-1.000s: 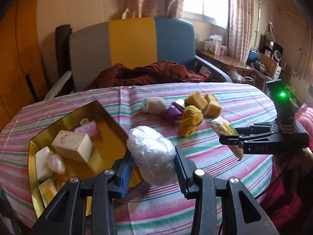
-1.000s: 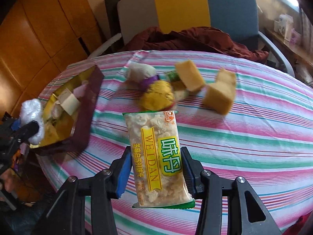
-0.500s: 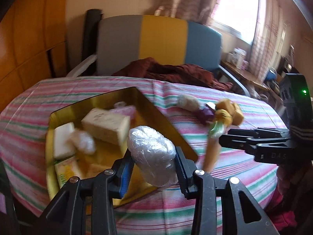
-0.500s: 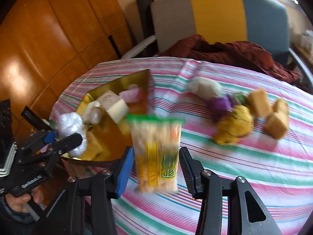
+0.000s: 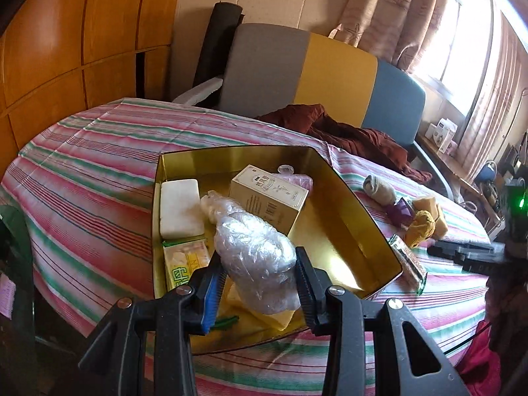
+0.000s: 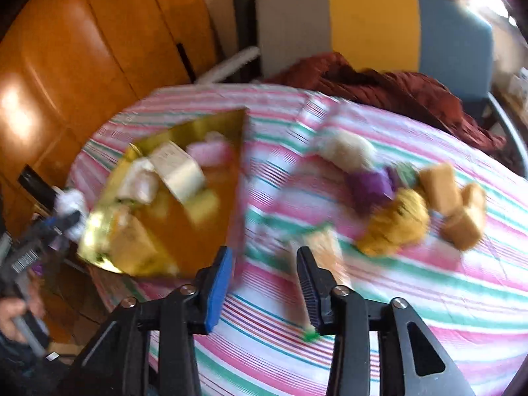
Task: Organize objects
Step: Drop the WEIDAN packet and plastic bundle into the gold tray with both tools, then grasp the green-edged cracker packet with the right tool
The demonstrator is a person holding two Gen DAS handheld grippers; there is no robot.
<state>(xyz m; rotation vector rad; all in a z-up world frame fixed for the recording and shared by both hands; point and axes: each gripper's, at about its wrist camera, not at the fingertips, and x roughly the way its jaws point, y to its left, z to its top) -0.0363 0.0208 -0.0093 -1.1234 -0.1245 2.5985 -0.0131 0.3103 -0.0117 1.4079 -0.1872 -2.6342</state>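
**Two grippers over a striped table, gold tin at left**

Left wrist view. The left gripper (image 5: 260, 274) is clamped on a wrapped bundle (image 5: 254, 250) of clear plastic, one pad on each side, and holds it above the near end of the gold tin (image 5: 356, 204). The tin contains, left to right, a white block (image 5: 180, 208), a snack packet (image 5: 184, 264) below it, and a cream box (image 5: 269, 194) with a pink item (image 5: 298, 180) behind. To the right of the tin, on the tablecloth (image 5: 82, 171), lie a pale roll (image 5: 379, 188), a purple item (image 5: 401, 208), a yellow ball (image 5: 420, 227) and tan blocks (image 5: 432, 208). The right gripper (image 5: 462, 254) appears at the far right edge, side-on.

Right wrist view (blurred). The right gripper (image 6: 264, 283) has its jaws set apart. A second packet (image 6: 325, 254) sits against the right finger only, seemingly edge-on; whether it is pinched cannot be told.

Change from one second ago. The bundle was then over the tablecloth beside the tin and is now over the tin. The second packet then lay flat-faced between both right pads; it has since swung towards the right finger, close to the tin's right wall.
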